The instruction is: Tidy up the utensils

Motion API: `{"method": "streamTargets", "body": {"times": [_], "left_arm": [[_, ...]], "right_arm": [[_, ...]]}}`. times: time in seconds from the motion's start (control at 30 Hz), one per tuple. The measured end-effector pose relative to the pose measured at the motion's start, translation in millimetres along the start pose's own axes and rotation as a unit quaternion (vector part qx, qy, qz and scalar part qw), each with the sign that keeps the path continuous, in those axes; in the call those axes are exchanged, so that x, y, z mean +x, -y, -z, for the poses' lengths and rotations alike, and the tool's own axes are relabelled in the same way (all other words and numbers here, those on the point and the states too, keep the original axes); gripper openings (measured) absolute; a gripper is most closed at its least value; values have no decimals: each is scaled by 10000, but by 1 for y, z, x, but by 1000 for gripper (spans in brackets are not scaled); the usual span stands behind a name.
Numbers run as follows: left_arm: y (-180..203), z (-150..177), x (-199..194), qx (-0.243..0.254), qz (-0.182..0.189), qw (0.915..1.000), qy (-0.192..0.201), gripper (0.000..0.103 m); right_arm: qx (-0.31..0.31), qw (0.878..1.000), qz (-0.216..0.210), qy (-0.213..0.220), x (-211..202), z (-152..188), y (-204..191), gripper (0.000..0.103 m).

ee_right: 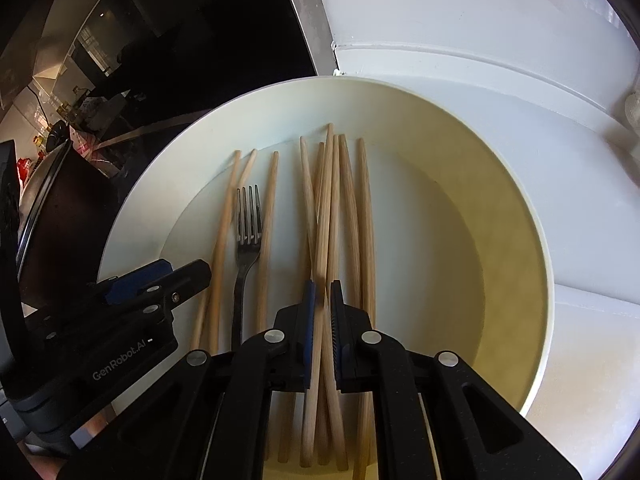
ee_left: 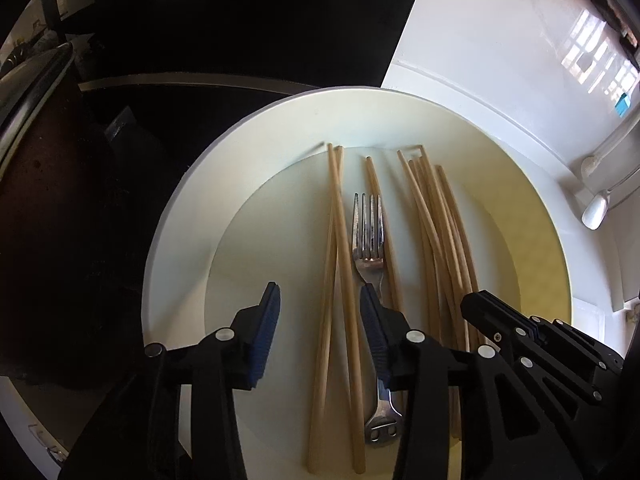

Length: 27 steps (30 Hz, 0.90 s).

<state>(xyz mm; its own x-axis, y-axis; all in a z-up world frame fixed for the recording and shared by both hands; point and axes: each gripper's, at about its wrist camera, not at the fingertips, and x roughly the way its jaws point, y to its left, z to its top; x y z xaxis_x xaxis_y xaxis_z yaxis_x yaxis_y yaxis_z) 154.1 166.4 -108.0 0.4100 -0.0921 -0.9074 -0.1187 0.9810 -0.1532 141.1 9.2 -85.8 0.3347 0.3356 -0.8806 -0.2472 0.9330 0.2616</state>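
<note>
A large white bowl (ee_left: 192,216) (ee_right: 500,184) holds several wooden chopsticks (ee_left: 436,224) (ee_right: 332,200) and one metal fork (ee_left: 368,236) (ee_right: 249,224). My left gripper (ee_left: 318,300) is open above two crossed chopsticks (ee_left: 340,240), with the fork handle just under its right finger. My right gripper (ee_right: 323,292) is shut on a pair of chopsticks in the right-hand bundle. The right gripper shows in the left wrist view (ee_left: 492,312), and the left gripper shows in the right wrist view (ee_right: 160,280).
The bowl sits on a white counter (ee_left: 500,60) (ee_right: 480,20) beside a dark glass surface (ee_left: 200,20). A dark pot with a metal rim (ee_left: 32,92) (ee_right: 44,184) stands to the left. White spoon-like items (ee_left: 596,208) lie at the right.
</note>
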Motion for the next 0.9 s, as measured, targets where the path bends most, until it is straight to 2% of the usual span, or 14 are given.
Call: {"method": "streamTargets", "body": {"times": [0.03, 0.07, 0.1, 0.23, 0.3, 0.5, 0.6, 0.9], "left_arm": [[1, 0, -3, -2, -36, 10000, 11, 50], [1, 1, -6, -11, -57, 10000, 46, 59], [1, 2, -11, -20, -53, 9999, 90, 62], [2, 5, -26, -8, -117, 9998, 161, 72], [2, 6, -34, -34, -183, 9997, 169, 79], [1, 11, -56, -18, -357, 9993, 138, 87], [0, 14, -70, 9, -415, 9990, 165, 91], [-2, 20, -116, -21, -570, 9980, 258, 94]], "right_arm": [[6, 10000, 9, 29, -2, -1, 0, 12], [13, 10000, 13, 69, -6, -1, 1, 20], [9, 9999, 35, 114, -11, 0, 2, 25], [-67, 9997, 83, 202, -26, 6, 4, 28], [-97, 9997, 73, 229, -33, 8, 4, 39], [-103, 9997, 82, 194, -46, 13, 3, 48], [-115, 9997, 117, 176, -53, 17, 1, 48], [-227, 9987, 310, 329, -91, 26, -10, 58]]}}
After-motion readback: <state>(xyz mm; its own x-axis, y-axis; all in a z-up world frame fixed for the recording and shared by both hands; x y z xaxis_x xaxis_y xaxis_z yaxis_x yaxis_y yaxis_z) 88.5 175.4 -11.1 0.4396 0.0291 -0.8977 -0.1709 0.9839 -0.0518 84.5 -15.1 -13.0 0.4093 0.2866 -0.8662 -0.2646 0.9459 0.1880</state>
